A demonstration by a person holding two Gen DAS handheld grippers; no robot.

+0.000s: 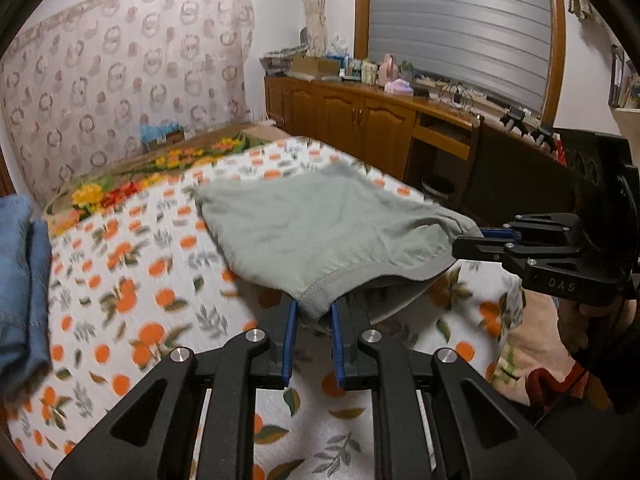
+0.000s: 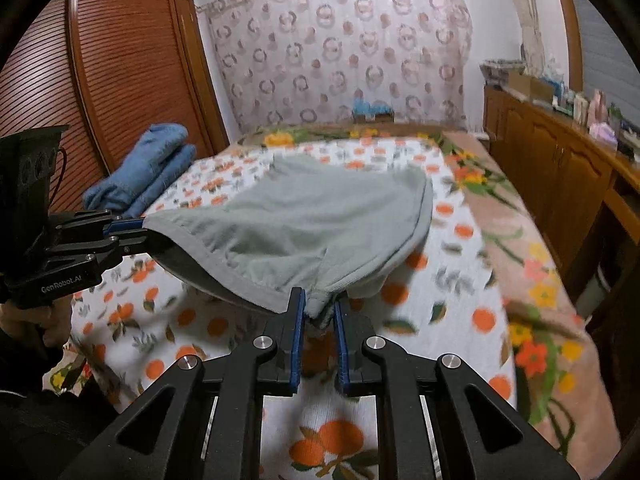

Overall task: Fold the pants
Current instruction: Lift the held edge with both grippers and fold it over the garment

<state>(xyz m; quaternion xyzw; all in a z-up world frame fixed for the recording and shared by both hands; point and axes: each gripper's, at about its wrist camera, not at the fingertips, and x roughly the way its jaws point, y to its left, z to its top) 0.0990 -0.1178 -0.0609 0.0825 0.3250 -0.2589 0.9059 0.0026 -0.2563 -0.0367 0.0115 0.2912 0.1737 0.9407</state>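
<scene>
Here both the left gripper [image 1: 314, 312] and right gripper [image 2: 320, 308] have jaws clamped on the grey pants [image 1: 320, 224]

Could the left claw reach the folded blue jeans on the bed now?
Probably not yet. The left claw is shut on the grey pants, as is the right claw. The blue jeans lie unobstructed to its left.
</scene>
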